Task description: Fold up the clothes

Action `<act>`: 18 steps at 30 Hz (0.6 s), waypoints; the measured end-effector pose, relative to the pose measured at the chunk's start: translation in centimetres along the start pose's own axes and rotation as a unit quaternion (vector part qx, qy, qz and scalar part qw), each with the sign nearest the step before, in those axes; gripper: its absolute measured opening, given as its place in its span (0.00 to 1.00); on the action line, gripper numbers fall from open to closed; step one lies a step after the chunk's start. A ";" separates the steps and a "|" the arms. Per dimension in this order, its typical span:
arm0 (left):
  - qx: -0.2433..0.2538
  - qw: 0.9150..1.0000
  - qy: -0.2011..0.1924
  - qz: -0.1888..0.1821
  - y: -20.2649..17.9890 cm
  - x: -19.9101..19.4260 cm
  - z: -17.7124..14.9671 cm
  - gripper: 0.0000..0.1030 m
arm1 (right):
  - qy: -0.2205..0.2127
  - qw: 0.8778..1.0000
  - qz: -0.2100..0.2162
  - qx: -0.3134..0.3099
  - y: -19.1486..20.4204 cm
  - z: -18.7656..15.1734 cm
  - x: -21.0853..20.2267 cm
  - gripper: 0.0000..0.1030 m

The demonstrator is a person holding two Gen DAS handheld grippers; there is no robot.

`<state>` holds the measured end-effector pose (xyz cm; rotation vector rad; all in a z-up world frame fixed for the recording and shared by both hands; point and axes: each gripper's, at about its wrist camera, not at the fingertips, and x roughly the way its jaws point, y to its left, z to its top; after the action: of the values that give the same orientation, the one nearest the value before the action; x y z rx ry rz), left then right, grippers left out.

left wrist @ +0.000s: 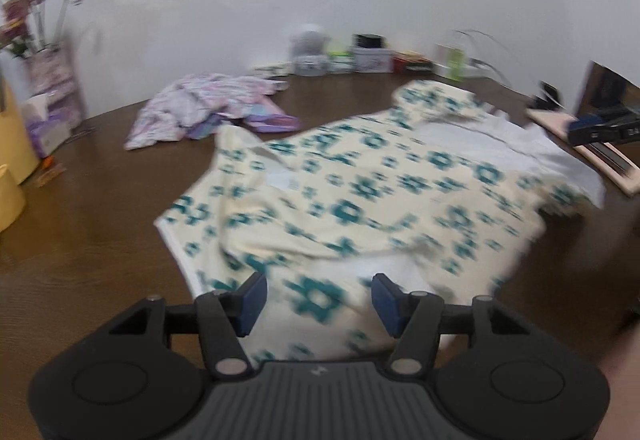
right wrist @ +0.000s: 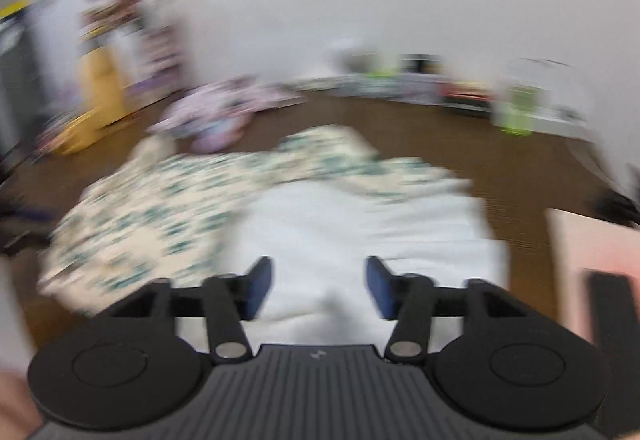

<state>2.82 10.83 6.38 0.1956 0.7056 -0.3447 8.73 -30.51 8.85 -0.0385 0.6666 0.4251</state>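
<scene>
Soft matt cream cloth garment with teal flower print (left wrist: 360, 199) showing a plain white inner side (right wrist: 360, 240), lying on dark brown wood-grain table (left wrist: 100, 240) looking smooth, crumpled pastel purple cloth (left wrist: 200, 107), matt black plastic gripper (left wrist: 316, 304) wearing blue pads (left wrist: 252, 304)

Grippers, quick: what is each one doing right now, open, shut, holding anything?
Left gripper: open over the patterned shirt, gripping nothing.
Right gripper: open over the shirt's white inside, gripping nothing.
</scene>
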 end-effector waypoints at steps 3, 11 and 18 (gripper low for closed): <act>0.021 1.000 0.002 -0.002 -1.1 -0.9 -1.1 0.61 | 0.009 0.997 0.047 -0.063 3.5 -0.6 -0.3 0.73; 0.034 0.999 0.015 0.010 -1.5 0.3 -1.5 0.63 | 0.066 0.986 0.035 -0.152 6.1 -3.3 -0.4 0.78; 0.018 0.999 0.038 0.017 -0.8 2.5 -1.3 0.58 | 0.067 0.996 0.047 -0.033 1.2 -3.0 1.2 0.10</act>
<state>3.51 9.86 3.70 0.2548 0.7707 -0.3189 7.30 -29.50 5.87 -0.0996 0.7885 0.5385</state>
